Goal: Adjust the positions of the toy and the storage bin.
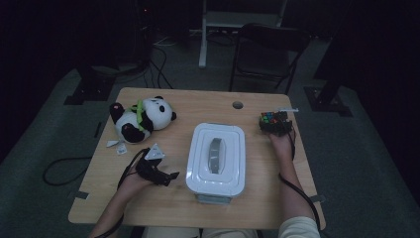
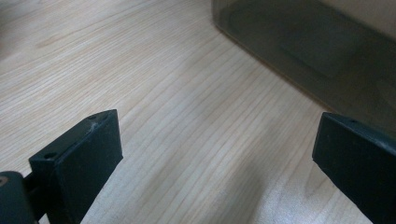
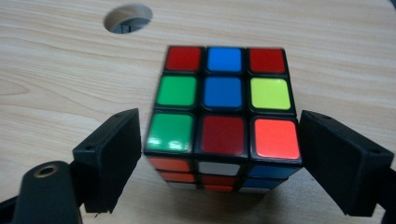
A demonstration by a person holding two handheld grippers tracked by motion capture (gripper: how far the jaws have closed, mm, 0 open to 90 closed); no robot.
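The step in hand looked like the pick-up of the puzzle cube (image 3: 223, 116). In the right gripper view the cube sat on the tabletop (image 3: 56, 70) at the centre of the frame, with the right gripper (image 3: 219, 158) set around its near lower part. The two black fingers (image 3: 109, 158) stood one on each side of the cube, apparently touching or all but touching its side faces; whether they were truly clamped could not be told, and the cube seemed to rest on the wood. In the high view the same cube (image 1: 274, 120) lay at the right of the frame, near the far right edge of the tabletop (image 1: 173, 203), beyond the person's right hand (image 1: 281, 145).

The left gripper (image 1: 166, 177) rested at the lower left of the high view, just beside the white lidded box (image 1: 216, 158). Its own view showed its fingers (image 2: 79, 163) spread wide over bare wood, holding nothing.

The next move probably called for closing firmly on the cube's sides and lifting it straight. The lid was on the box, so it might need removing if the cube was meant for it.

The room was dim. The cube's far faces were hidden, and the box's contents could not be seen. A plush panda (image 1: 141, 119) lay at the upper left.
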